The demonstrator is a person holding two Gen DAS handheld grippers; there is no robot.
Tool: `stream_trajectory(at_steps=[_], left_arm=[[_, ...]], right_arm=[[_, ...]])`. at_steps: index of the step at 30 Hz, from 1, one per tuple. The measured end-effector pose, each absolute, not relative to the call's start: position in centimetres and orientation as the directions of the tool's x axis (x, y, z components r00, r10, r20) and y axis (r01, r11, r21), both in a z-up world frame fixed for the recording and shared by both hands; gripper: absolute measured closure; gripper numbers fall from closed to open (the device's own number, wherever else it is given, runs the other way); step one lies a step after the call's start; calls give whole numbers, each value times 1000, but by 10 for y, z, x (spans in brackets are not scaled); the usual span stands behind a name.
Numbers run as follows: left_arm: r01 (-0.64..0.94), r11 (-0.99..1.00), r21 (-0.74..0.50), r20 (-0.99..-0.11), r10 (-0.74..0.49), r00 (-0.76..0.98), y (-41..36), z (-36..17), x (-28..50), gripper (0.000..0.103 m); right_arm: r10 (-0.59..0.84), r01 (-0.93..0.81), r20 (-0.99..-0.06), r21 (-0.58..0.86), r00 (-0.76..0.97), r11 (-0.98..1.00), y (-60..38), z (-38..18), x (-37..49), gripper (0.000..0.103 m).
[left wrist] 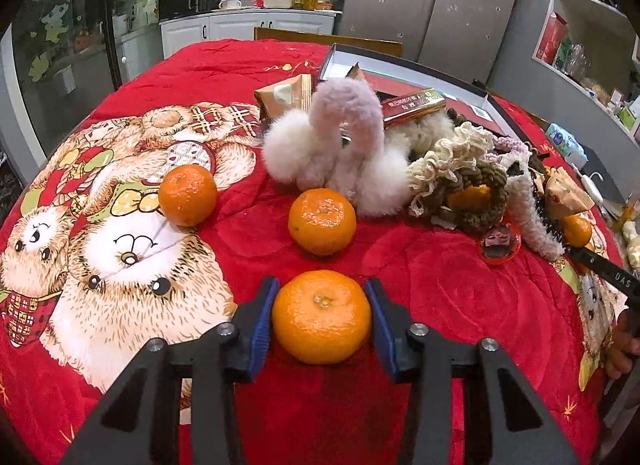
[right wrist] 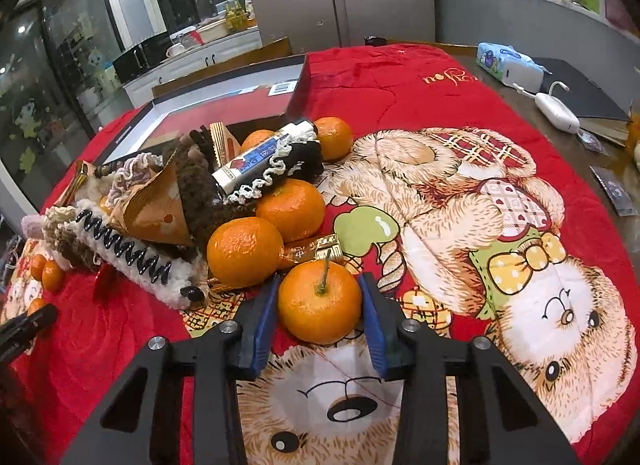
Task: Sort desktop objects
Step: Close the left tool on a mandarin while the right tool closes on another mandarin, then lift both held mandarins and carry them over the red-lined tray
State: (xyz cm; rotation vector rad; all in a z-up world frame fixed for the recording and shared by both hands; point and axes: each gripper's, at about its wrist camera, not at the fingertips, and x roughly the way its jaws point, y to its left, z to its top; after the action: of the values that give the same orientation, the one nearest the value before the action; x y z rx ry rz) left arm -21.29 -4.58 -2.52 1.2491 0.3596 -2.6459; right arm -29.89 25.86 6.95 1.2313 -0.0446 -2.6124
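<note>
My left gripper [left wrist: 321, 319] has its blue pads against both sides of a tangerine [left wrist: 321, 317] on the red bear-print cloth [left wrist: 460, 305]. Two more tangerines [left wrist: 322, 221] [left wrist: 187, 195] lie farther off. My right gripper [right wrist: 320, 315] has its pads against a stemmed tangerine [right wrist: 319, 303] at the near edge of a pile. That pile holds further tangerines [right wrist: 245, 251] [right wrist: 291, 208], a lighter [right wrist: 264, 157], knitted hair ties [right wrist: 280, 173], a black spiral clip [right wrist: 124, 253] and gold wrappers [right wrist: 312, 251].
Fluffy pink earmuffs [left wrist: 344, 145], crocheted scrunchies [left wrist: 460, 173], a red cigarette pack [left wrist: 412, 103] and a round badge [left wrist: 499, 245] lie behind the left gripper. An open dark box [right wrist: 224, 105] stands at the back. A tissue pack [right wrist: 508, 61] and white charger [right wrist: 556, 107] lie on the table's right edge.
</note>
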Motion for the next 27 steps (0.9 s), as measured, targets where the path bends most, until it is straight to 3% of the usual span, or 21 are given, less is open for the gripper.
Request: stream_trajectory(at_steps=[14,27], left_arm=[[199,-968,-151,-754,-18,-657,-39,-10,-193,58],[122,-981,-152,-715,24,-699,-29,19,-190,58]], right_arm=[[-212,137,-740,161,-638,-977,270,80,-278,66],[-243,171,-708,172,-663,-970,245,101,-261,65]])
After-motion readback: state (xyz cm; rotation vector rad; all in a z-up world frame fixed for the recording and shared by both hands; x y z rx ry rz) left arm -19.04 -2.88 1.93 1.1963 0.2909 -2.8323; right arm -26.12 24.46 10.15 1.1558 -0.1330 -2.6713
